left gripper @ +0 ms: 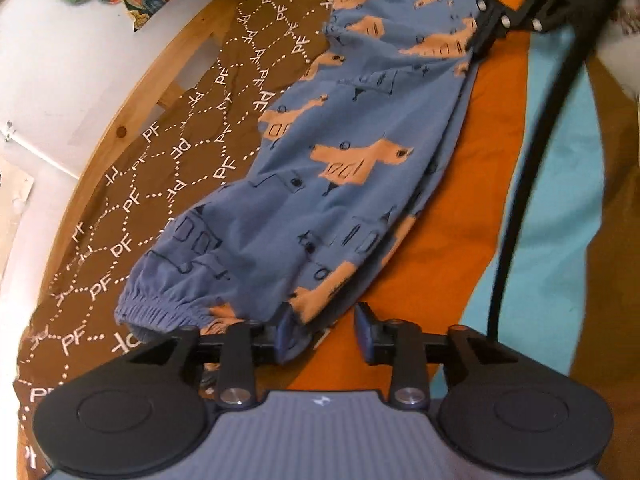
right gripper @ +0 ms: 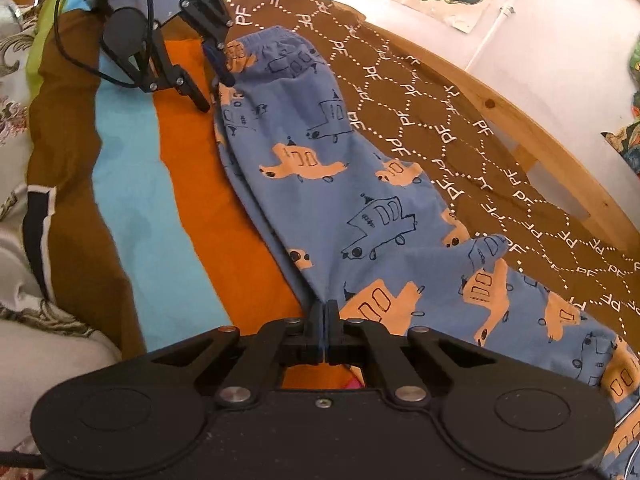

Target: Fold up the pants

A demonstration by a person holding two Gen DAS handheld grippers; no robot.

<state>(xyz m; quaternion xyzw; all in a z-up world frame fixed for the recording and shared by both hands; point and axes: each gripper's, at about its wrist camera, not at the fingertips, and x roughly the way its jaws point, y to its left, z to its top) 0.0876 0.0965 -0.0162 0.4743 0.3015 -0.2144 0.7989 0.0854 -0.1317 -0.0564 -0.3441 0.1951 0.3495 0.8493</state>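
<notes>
Pinning the blue car-print pants (right gripper: 360, 208) flat on the bedspread (right gripper: 132, 184), your right gripper (right gripper: 325, 312) clamps the waist-end edge; left gripper (left gripper: 326, 326) jaws stand apart, cuff hem loose between, likely letting the fold settle.

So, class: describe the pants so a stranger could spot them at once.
Find the bed with the striped blanket. Across its orange stripe and the brown "PF" sheet lie the pants, folded lengthwise. They alone are blue, printed with tan and outlined cars.
</notes>
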